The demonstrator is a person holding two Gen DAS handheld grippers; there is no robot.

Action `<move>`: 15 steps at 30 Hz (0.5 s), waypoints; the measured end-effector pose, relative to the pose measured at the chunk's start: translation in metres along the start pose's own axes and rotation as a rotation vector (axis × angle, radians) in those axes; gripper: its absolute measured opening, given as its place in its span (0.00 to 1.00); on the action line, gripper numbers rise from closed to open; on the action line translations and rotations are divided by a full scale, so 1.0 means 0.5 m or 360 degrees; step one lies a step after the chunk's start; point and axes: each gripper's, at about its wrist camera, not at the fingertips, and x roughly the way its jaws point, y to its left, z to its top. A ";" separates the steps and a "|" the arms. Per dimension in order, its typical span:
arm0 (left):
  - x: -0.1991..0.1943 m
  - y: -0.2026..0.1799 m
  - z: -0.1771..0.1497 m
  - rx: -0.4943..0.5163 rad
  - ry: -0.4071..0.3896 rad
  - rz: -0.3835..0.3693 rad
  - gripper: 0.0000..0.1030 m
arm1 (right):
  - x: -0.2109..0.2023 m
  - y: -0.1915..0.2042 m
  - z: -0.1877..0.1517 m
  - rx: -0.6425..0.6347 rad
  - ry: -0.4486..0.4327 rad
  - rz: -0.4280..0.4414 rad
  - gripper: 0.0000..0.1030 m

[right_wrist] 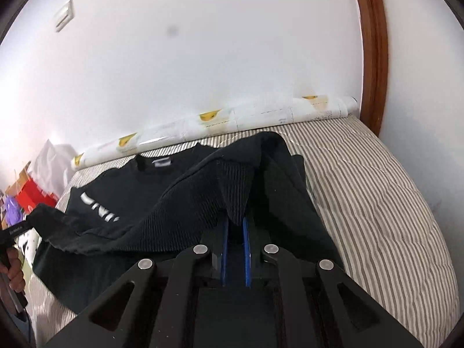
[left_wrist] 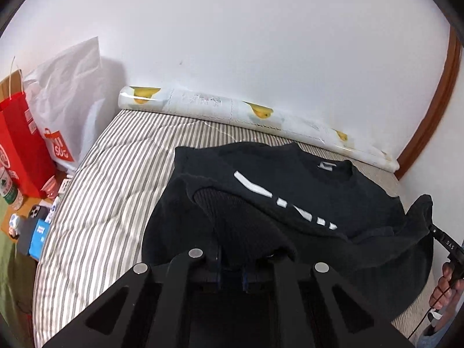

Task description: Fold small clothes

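Black sweatshirt (left_wrist: 295, 191) spread on the striped bed (left_wrist: 110, 174), neck toward the wall edge, a small grey label showing inside the collar and a broken white print running across the chest. The near part of it is off the mattress: a ribbed hem or cuff band rises in a peak at each lower corner, and the fabric sags in a dark fold between the two peaks. Left gripper (left_wrist: 232, 272) has its jaws pressed together on the ribbed band, cloth bunched right over the fingertips so the pads barely show. Right gripper (right_wrist: 235, 232) is likewise clamped, its blue pads (right_wrist: 224, 249) standing close together with a point of ribbed knit pinched between them. From the right wrist view the garment (right_wrist: 174, 191) drapes away to the left, its far shoulder lying flat near the head edge of the bed, a sleeve folded up and over toward the right side. The other gripper shows at the frame edge in each view, a hand (left_wrist: 446, 287) wrapped round its handle. Along the wall edge of the bed lies a long white roll (left_wrist: 261, 116) printed with yellow patches. Beyond the left edge of the bed stand a red paper bag (left_wrist: 20, 145) and a white plastic bag (left_wrist: 66, 87), with small boxes and a phone crowded below them. A brown wooden frame (right_wrist: 374, 52) curves up by the bed's right corner.
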 end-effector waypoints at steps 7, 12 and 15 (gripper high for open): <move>0.075 -0.005 0.026 -0.0005 0.0075 0.0024 0.09 | 0.078 -0.023 0.026 0.0039 0.0057 -0.0013 0.08; 0.091 0.005 0.040 -0.0093 0.0075 0.0016 0.32 | 0.112 -0.036 0.044 0.0075 0.0081 -0.0019 0.17; 0.077 -0.004 0.043 -0.0049 0.0010 0.0049 0.60 | 0.112 -0.044 0.055 0.0112 0.0064 -0.0009 0.39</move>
